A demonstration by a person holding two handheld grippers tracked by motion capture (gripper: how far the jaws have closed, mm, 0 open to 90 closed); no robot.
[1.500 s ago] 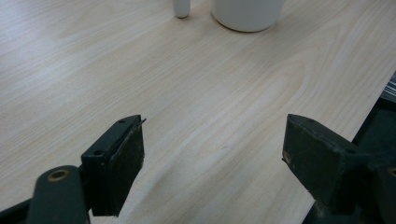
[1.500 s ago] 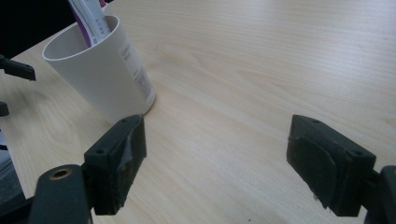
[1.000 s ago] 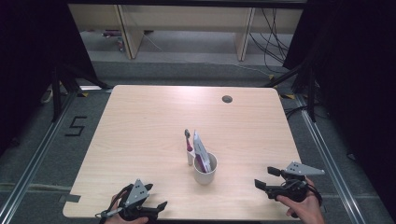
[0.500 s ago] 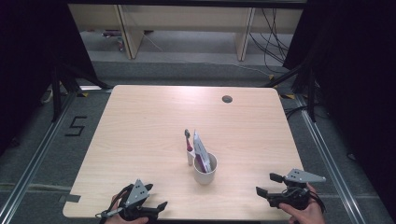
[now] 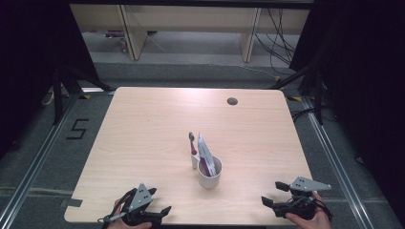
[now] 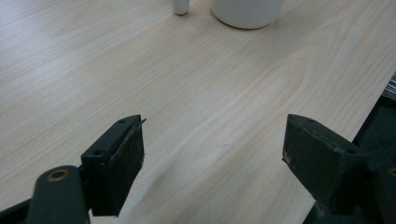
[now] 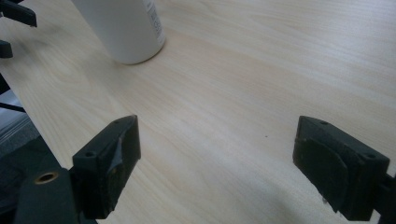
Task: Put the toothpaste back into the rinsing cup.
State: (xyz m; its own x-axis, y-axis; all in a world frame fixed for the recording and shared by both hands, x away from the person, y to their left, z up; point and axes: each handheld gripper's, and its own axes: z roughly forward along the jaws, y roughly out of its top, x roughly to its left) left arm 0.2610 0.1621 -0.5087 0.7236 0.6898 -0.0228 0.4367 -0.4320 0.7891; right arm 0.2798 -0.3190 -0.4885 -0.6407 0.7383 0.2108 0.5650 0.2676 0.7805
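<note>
Since a second ago, the right claw (image 5: 270,194) has drawn back toward the desk's (image 5: 143,124) near edge, while the left claw (image 5: 162,213) has kept its place. At the desk's middle stands a white cup (image 5: 209,173) holding a tube (image 5: 205,153), with a toothbrush (image 5: 192,149) upright just beside it. Both claws rest released, jaws spread wide over bare wood, well apart from the cup. To do the next reach well, I judge one claw should steady the cup's wall while the other comes straight down over the toothbrush handle, closing gently so nothing tips.
</note>
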